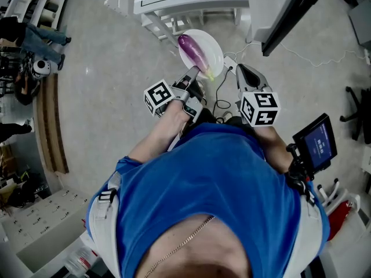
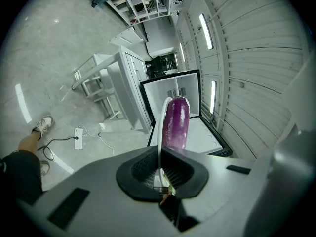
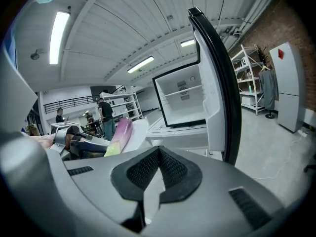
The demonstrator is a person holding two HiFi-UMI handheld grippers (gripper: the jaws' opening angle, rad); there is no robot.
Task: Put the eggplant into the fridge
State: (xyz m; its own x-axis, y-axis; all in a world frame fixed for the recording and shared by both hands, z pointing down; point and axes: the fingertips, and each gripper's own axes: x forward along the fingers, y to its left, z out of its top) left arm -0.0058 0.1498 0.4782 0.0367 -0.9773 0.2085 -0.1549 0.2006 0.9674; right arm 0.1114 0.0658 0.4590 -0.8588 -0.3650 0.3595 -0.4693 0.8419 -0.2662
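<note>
Purple and glossy, the eggplant (image 1: 194, 52) lies on a white plate (image 1: 215, 51) just above centre in the head view, its green stem end nearest the person in the blue shirt. The left gripper (image 1: 194, 74) has that plate by its near rim. In the left gripper view the plate (image 2: 160, 132) runs edge-on as a thin white line straight down between the black pads, and the jaws are clamped tight on the rim. The eggplant (image 2: 176, 122) rises up the middle of that frame, just right of the white line.

Right behind it, at centre frame, the fridge (image 2: 170, 90) stands open, white inside and black-edged, with its door (image 2: 205, 135) spread out to the lower right. A power strip (image 2: 78, 138) lies on the pale floor at left.

Over to the right gripper (image 1: 246, 77): in the head view it sits just right of the plate, apart from it. In the right gripper view its jaws are closed tip to tip with nothing between them. That view has the eggplant (image 3: 120, 132) and plate (image 3: 138, 132) at left of centre. The open fridge (image 3: 182, 98) is at centre, and the dark edge of its door (image 3: 219, 83) sweeps down right of centre. Two people (image 3: 105, 115) stand far back at left.
</note>
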